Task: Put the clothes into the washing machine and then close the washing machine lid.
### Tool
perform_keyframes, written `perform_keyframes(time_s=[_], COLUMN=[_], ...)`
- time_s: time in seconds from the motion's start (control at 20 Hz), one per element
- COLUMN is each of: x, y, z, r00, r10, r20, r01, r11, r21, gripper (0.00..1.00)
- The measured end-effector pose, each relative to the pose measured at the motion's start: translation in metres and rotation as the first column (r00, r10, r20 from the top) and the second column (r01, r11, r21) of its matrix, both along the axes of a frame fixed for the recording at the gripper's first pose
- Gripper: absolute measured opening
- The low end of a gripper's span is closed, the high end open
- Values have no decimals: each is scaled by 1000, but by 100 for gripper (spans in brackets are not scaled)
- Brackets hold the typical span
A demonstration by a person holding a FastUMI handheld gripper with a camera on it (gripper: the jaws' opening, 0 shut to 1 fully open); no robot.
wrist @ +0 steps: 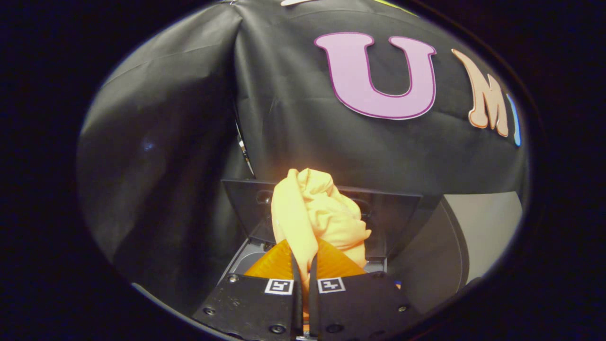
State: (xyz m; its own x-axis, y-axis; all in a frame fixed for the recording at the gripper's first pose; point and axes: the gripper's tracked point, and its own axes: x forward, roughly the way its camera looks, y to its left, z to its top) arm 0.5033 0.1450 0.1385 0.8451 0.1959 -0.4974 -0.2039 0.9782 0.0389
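A: What are the gripper (303,258) and its fingers at, nearest the camera?

B: The fingers stand almost together, with only a thin strip of yellow cloth between them. Both press on that fold, so the yellow garment (318,213) is pinched, and the rest of it bunches up just ahead of the tips.

A: Why is it held by such a small fold?

B: Probably because a narrow pinch is enough to carry soft cloth and lets the bulk hang free to drop.

A: And beyond the garment?

B: The washing machine's opening (248,258) lies just under and behind the fingers, a pale rim showing beside them. The garment is above it, not yet inside.

A: The lid?

B: The washing machine lid (383,220) stands raised behind the cloth, tilted back, which keeps the mouth clear. Farther off, the black cloth wall (303,137) backs the booth.
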Motion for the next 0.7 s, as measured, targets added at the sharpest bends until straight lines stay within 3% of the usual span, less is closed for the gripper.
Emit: perform_keyframes(time_s=[0.15,0.45,0.7], x=[5,12,21], y=[4,6,7], z=[-4,-18,-11], r00=[1000,999,998], r10=[0,-33,-68], r20=[-5,-33,-12], r01=[0,34,69], r11=[1000,999,993], r21=[8,24,91], gripper=[6,24,75])
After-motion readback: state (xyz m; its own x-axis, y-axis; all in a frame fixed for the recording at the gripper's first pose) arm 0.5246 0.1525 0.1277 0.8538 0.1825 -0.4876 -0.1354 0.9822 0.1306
